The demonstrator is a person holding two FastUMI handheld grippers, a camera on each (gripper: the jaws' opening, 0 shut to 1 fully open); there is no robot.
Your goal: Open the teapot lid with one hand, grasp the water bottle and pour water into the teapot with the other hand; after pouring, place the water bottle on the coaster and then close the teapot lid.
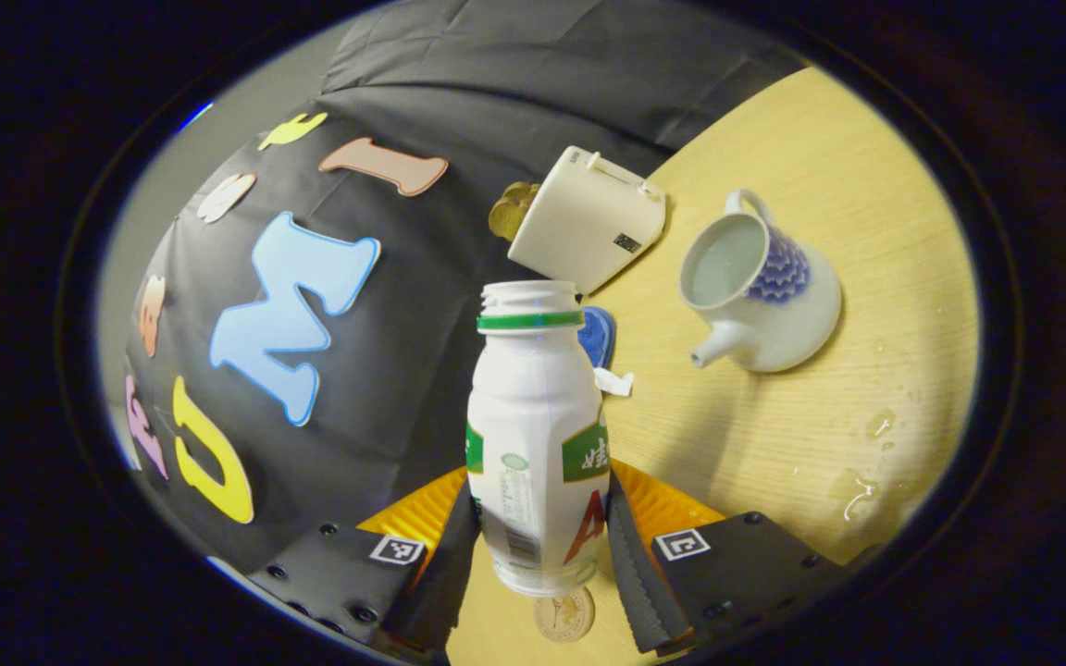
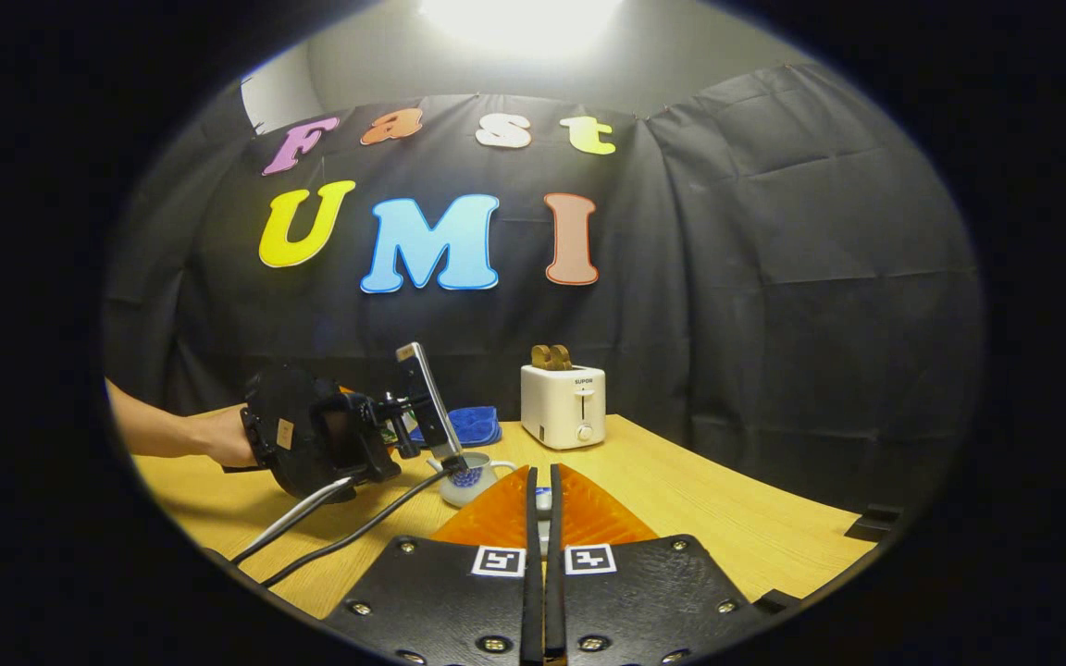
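Nearest you, your left tongs (image 1: 540, 546) are closed on the lower body of the uncapped water bottle (image 1: 538, 435), both fingers pressing its sides, with the bottle tipped in the air above the worktop (image 1: 774, 444). Just under its base lies a small round disc (image 1: 563, 613), likely the coaster. Farther on, the blue-patterned teapot (image 1: 760, 291) stands open on the worktop and looks to hold water, with splashes beside it, so I judge the pouring done or nearly so. Your right tongs (image 2: 542, 504) are nearly closed, apparently gripping a small pale piece, probably the lid, though I cannot tell for sure. Still to do: set the bottle on the coaster, then put the lid on. The toaster (image 1: 588, 222) stands beyond.
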